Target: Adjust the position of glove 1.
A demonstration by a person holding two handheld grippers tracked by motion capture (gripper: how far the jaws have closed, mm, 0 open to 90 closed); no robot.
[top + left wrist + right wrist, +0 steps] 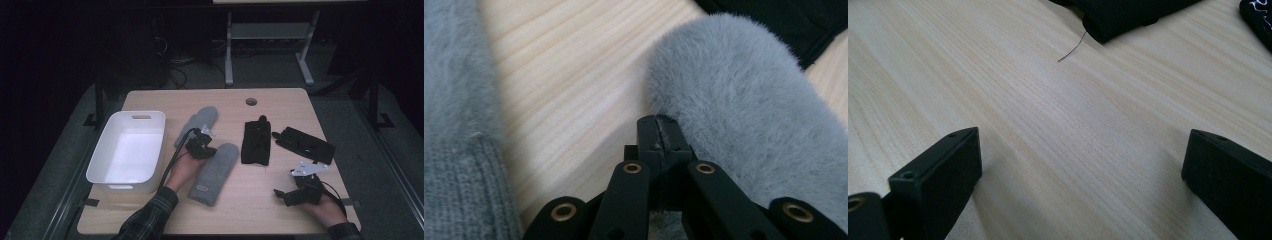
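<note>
Two grey mittens lie mid-table, left of centre. The near grey mitten [216,172] runs on a slant: knit cuff with a small label toward the person's edge, rounded fuzzy tip up and to the right, long axis tilted slightly right of straight ahead. The far grey mitten [197,124] slants the same way, tip toward the table's far side, cuff toward the white bin [102,155], which stands at the table's left edge. Left gripper [202,146] sits between the two mittens, just beside the near mitten's upper left edge. In the left gripper view its jaws are pressed together, clenched, with the fuzzy tip of the near mitten [749,110] right against them; whether any pile is pinched I cannot tell. The far mitten's ribbed cuff [459,150] fills that view's left side. Right gripper [282,195] rests low near the front right of the wooden table [280,100], jaws spread wide over bare wood, nothing between them. Two black gloves, one folded [256,142] and one flat [306,144], lie right of centre.
</note>
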